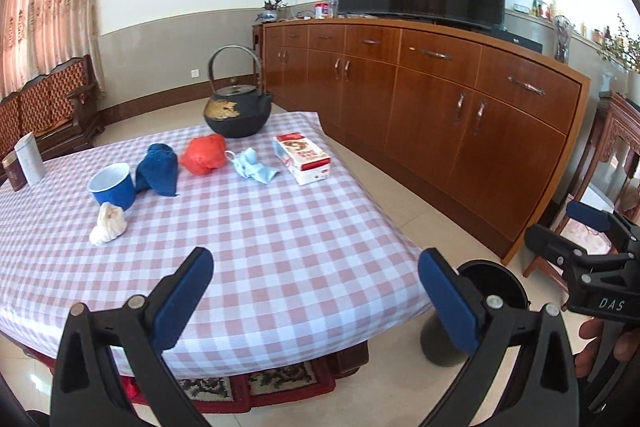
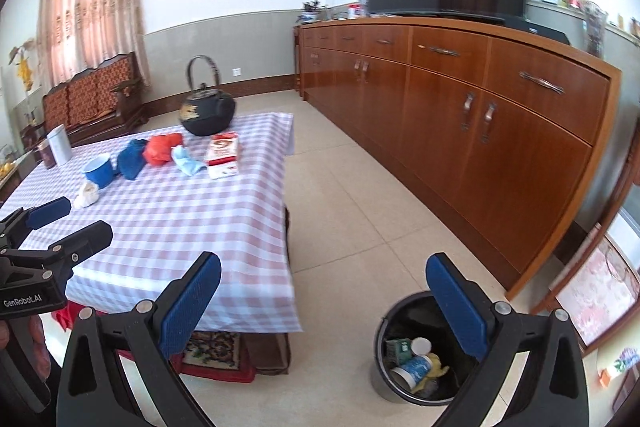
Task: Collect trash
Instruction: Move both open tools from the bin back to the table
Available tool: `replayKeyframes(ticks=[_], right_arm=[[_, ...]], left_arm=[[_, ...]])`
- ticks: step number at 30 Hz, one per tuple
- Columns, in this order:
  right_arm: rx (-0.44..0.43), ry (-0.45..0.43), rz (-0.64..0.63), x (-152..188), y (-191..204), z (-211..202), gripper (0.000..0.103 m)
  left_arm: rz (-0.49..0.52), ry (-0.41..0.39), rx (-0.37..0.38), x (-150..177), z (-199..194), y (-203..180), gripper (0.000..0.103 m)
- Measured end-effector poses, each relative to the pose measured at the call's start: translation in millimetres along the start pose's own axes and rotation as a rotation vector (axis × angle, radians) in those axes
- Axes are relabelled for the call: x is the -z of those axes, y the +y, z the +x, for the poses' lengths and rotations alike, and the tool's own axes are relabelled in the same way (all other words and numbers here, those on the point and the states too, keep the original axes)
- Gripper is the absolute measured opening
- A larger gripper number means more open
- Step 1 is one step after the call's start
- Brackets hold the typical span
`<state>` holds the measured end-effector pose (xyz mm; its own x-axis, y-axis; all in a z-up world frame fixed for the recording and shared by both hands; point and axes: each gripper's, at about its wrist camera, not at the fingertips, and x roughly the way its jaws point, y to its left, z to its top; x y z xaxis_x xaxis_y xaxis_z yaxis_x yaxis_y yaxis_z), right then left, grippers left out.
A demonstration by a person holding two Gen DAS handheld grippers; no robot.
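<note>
Both the left gripper [image 1: 316, 291] and the right gripper [image 2: 324, 299] hang with jaws wide and empty. The crumpled white paper wad [image 1: 107, 225] lies at centre left on the checked bench [image 1: 280, 227]; the round dark bin [image 2: 416, 351] stands lower right. Approach the wad from above, close fully around it.

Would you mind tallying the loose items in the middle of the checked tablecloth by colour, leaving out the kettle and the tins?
Blue: 2, the cup and the dark blue cloth wad
Red: 1, the crumpled red bag
Light blue: 1, the face mask
White: 1, the crumpled tissue
Red and white: 1, the carton
Total: 6
</note>
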<state>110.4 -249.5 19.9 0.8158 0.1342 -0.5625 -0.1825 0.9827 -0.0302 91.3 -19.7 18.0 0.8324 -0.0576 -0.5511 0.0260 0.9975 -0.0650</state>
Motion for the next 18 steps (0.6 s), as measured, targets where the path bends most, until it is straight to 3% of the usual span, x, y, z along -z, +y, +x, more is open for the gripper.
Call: replayKeyframes(ticks=[5, 8, 10, 18], right_arm=[[-0.077, -0.001, -0.036, -12.6, 37.8, 11.3, 0.103], [-0.174, 0.024, -0.037, -18.2, 58.7, 22.1, 0.103], [-0.233, 0.042, -0.041, -19.7, 71.6, 31.2, 0.103], [-0.202, 0.128, -0.073, -34.1, 104.8, 66.2, 0.103]], left_arm=[[-0.037, -0.018, -0.06, 3.5, -11.1, 32.6, 0.103], [-0.094, -0.017, -0.031, 6.3, -13.7, 57.4, 0.103], [-0.108, -0.015, -0.056, 7.7, -13.7, 71.2, 0.103], [-0.114, -0.003, -0.207, 10.5, -1.1, 122.4, 0.103]])
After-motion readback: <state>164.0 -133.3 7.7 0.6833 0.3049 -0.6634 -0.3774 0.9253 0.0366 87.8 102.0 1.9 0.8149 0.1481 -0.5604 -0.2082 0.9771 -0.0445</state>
